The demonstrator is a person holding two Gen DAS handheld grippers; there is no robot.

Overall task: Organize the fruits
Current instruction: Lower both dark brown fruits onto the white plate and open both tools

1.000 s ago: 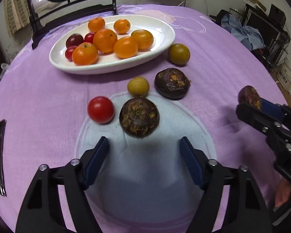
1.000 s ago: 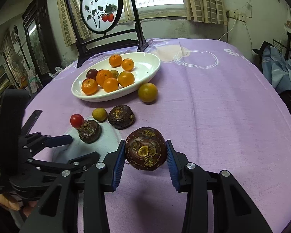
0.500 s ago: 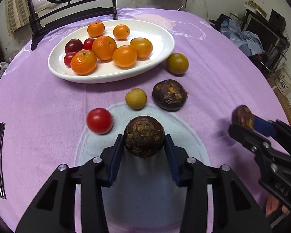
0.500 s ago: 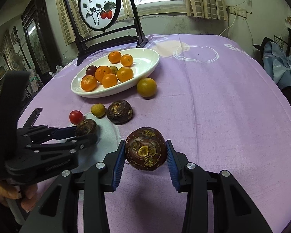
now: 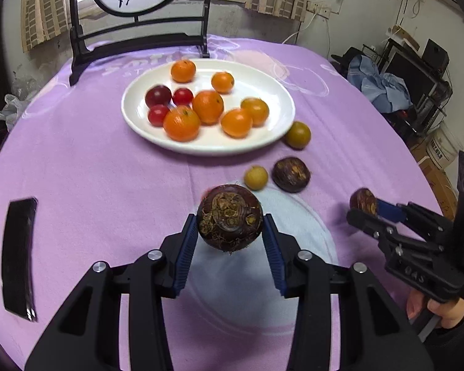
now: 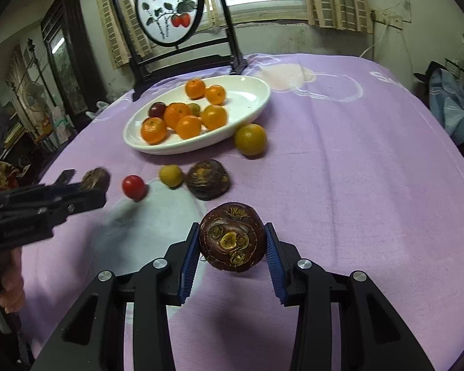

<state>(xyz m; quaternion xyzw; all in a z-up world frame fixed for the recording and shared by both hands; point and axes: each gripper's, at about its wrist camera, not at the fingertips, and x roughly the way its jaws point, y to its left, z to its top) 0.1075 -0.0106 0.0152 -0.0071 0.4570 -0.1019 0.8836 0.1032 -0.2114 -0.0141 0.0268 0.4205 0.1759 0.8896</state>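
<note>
My left gripper (image 5: 230, 235) is shut on a dark brown water chestnut (image 5: 229, 218) and holds it above the purple cloth. My right gripper (image 6: 232, 241) is shut on another water chestnut (image 6: 232, 236), also lifted. A white oval plate (image 5: 263, 80) at the back holds several oranges and small red fruits. On the cloth lie a third water chestnut (image 5: 291, 174), a small yellow fruit (image 5: 255, 178), a greenish orange (image 5: 298, 135) by the plate's rim, and a red tomato (image 6: 134, 187), hidden behind my held chestnut in the left wrist view.
A black-framed painted screen (image 5: 139, 15) stands behind the plate. A dark flat object (image 5: 17, 256) lies on the cloth at the left. Boxes, clothes and electronics (image 5: 417, 92) stand beyond the table's right edge.
My left gripper closed on the near water chestnut and lifted it off the cloth. My right gripper kept its chestnut and rose slightly.
</note>
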